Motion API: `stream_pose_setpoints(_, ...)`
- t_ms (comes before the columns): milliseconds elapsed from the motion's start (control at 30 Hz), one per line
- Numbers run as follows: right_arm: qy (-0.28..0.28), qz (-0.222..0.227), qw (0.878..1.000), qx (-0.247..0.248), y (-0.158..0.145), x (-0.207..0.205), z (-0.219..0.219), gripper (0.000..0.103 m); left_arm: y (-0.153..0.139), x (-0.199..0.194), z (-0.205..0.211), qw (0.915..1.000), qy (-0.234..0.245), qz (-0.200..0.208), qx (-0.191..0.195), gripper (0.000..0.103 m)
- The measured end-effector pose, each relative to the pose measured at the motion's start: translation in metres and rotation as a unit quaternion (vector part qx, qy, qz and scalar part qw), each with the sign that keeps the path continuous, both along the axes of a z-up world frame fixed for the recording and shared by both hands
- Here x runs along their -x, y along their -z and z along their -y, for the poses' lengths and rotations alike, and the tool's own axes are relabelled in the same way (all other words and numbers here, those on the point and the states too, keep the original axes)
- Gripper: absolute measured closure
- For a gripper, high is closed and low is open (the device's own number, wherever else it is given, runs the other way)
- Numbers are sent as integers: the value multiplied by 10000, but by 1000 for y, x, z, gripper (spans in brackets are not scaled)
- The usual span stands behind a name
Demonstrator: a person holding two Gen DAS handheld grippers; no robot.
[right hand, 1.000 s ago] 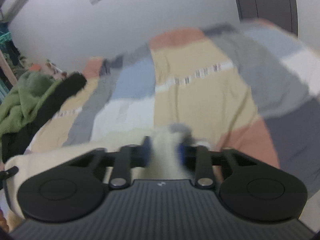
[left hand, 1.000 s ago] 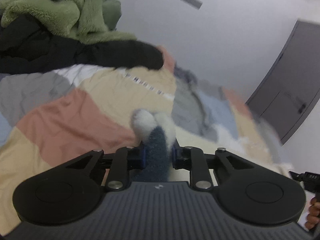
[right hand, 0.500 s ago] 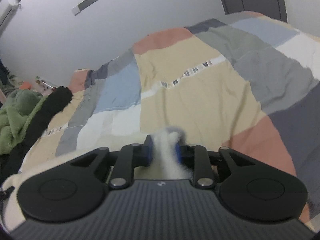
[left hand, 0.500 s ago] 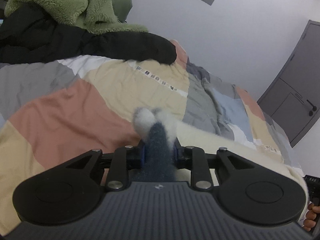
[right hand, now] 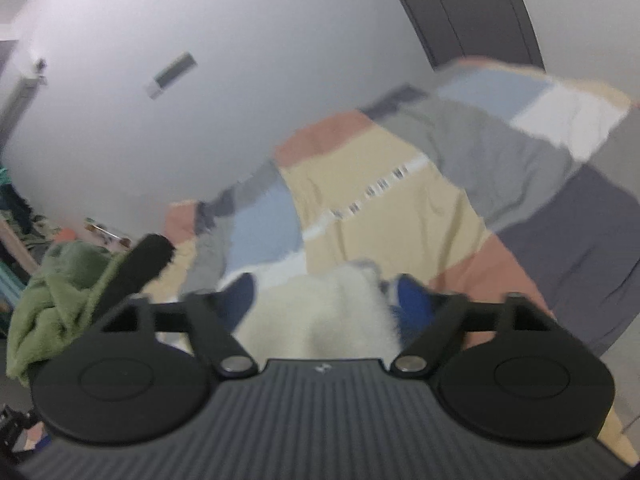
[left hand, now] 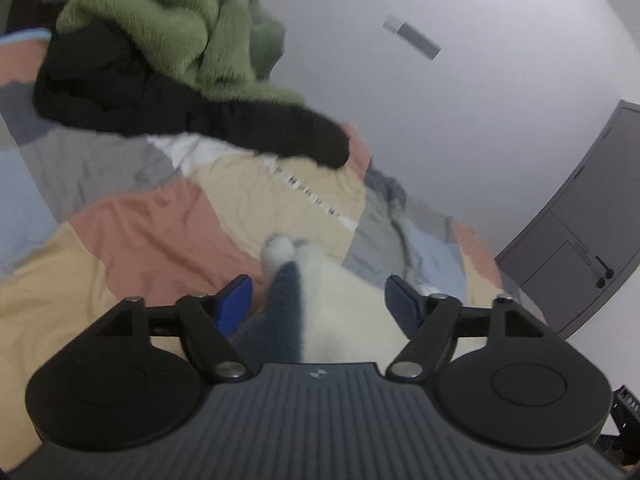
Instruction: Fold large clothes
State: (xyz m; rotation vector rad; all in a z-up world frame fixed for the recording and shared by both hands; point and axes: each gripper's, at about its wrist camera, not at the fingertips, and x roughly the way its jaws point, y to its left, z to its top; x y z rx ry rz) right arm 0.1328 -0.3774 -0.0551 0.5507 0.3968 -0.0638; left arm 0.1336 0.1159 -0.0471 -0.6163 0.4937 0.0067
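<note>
We hold both the left gripper (left hand: 318, 300) and right gripper (right hand: 326, 298) spread wide, gripping nothing; the fluffy cream-and-grey fleece garment (left hand: 340, 312) lies loose between them on the patchwork-quilted bed (left hand: 160, 232), green fleece pile (left hand: 168, 28) at eleven o'clock.

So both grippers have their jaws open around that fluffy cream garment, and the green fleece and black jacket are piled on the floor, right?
Not quite. Both the left gripper and right gripper are open around the cream garment, but the left wrist view shows the green fleece and black jacket piled on the patchwork bed cover, not the floor.
</note>
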Motion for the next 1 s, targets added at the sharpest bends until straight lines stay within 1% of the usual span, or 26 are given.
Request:
stream_pose_setpoints(67,-122,222,9996,85,-10,12,-6,18,-7,16,5,9998,35,139,141,20)
stream_pose_setpoints(133,-313,429,9986,84,-17,23,-13,17,-11,31,13,9992,166,220,296,20)
stream_pose_setpoints(167,-442,506,9977,22,-19,28,-17,17,-12,37,19,9990,209,224,314,20)
stream_pose_setpoints(233,-715,549,9957,-188,-19,36,-29,17,-11,49,34,9994,133,153,287,17)
stream_pose_setpoints(267,-807,516,9948,-340,-17,39,-35,17,-8,53,40,9993,97,85,347,16)
stream_pose_setpoints(367,-1135,295,9898,-810,-6,44,-56,17,4,59,53,9968,127,-152,770,16)
stream_pose_setpoints(433,-1309,101,9857,-1057,3,45,-67,17,12,63,61,9945,168,-351,973,16)
stream_pose_setpoints(500,-1515,-122,9783,-1406,13,44,-74,17,21,66,67,9925,143,-491,1112,15)
stream_pose_setpoints(567,-1685,-388,9669,-1875,26,41,-76,17,33,64,67,9881,165,-723,1351,14)
stream_pose_setpoints(633,-1762,-659,9557,-2263,39,37,-79,16,47,59,65,9805,204,-976,1693,14)
stream_pose_setpoints(733,-1855,-1095,9330,-2883,62,29,-82,16,68,52,58,9681,48,-1300,2142,14)
stream_pose_setpoints(767,-1856,-1260,9244,-3086,70,25,-83,16,74,50,55,9638,-14,-1357,2293,13)
stream_pose_setpoints(800,-1835,-1365,9186,-3222,77,26,-85,16,81,49,52,9589,-53,-1401,2468,13)
stream_pose_setpoints(833,-1798,-1474,9119,-3383,84,23,-85,16,90,46,48,9517,-83,-1506,2674,13)
stream_pose_setpoints(867,-1757,-1600,9027,-3588,92,19,-84,16,98,43,44,9439,-92,-1597,2890,13)
stream_pose_setpoints(900,-1668,-1720,8916,-3842,99,18,-80,16,107,40,39,9335,-101,-1622,3197,13)
stream_pose_setpoints(933,-1518,-1723,8816,-4124,106,16,-75,16,114,38,34,9247,-152,-1607,3447,13)
stream_pose_setpoints(967,-1403,-1685,8805,-4202,108,17,-70,16,119,38,32,9198,-200,-1611,3572,13)
stream_pose_setpoints(1000,-1280,-1682,8841,-4167,108,16,-67,16,123,36,31,9159,-204,-1613,3669,13)
